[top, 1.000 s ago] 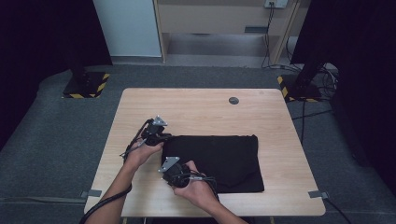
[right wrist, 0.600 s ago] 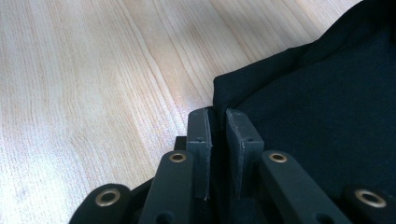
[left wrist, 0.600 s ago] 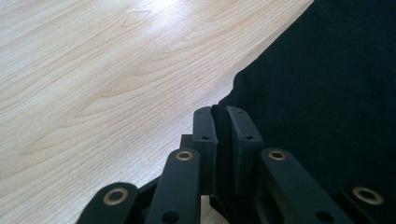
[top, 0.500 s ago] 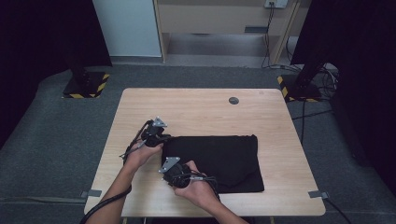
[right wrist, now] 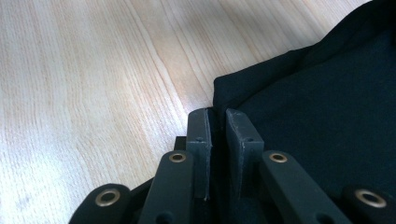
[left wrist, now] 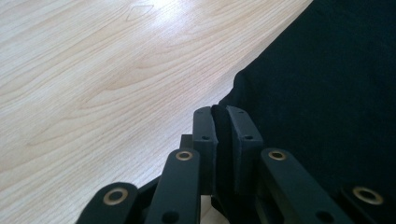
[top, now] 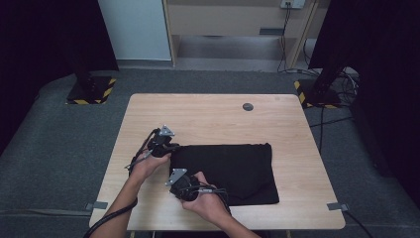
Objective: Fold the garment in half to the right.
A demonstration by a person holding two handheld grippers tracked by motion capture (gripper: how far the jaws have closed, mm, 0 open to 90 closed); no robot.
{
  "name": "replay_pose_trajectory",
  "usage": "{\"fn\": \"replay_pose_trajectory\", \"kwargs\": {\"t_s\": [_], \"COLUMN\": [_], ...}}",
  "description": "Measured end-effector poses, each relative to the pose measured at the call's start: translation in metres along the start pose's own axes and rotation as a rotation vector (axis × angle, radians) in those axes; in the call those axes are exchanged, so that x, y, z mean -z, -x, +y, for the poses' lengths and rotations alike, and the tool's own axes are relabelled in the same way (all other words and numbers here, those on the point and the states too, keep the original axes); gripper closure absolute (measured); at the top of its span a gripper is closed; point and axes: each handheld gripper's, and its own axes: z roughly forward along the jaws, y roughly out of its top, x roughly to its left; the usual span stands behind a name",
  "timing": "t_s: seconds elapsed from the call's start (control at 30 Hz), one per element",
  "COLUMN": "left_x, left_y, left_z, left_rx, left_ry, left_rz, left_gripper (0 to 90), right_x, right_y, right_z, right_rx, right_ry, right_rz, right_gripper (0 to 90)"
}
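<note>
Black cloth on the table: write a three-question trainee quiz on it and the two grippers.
1. True or false: the black cloth hangs over the table's far edge.
2. Which edge of the cloth do the left gripper and the right gripper hold in the high view? A) its left edge B) its right edge C) its middle
3. Fill in: in the left gripper view, cloth sits pinched between the two ____.

Key
1. False: it lies flat on the tabletop, toward the near right.
2. A: each gripper is shut on a corner of the left edge.
3. jaws
</note>
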Motion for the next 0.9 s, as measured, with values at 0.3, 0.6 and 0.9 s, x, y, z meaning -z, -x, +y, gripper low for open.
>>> {"fn": "replay_pose_trajectory", "kwargs": {"t_s": [0.3,0.6,0.9], "left_x": [0.005,0.013,0.029], "left_y": [-0.005,-0.011,-0.004], "left_z": [-0.009,-0.018,0.001], "left_rx": [0.011,0.025,0.0], "left_ry": [0.005,0.016,0.051], "left_rz": [0.0,0.004,0.015], "left_gripper": [83.1,83.0,83.1], "right_x": [-0.003,-0.008,0.015], "right_y": [-0.006,-0.014,-0.007], "right_z": [0.007,0.016,0.023], "right_rx": [0.02,0.037,0.017], "right_ry": [-0.007,-0.016,0.045], "right_rz": [0.006,0.014,0.01], "right_gripper": [80.7,80.7,81.5]}}
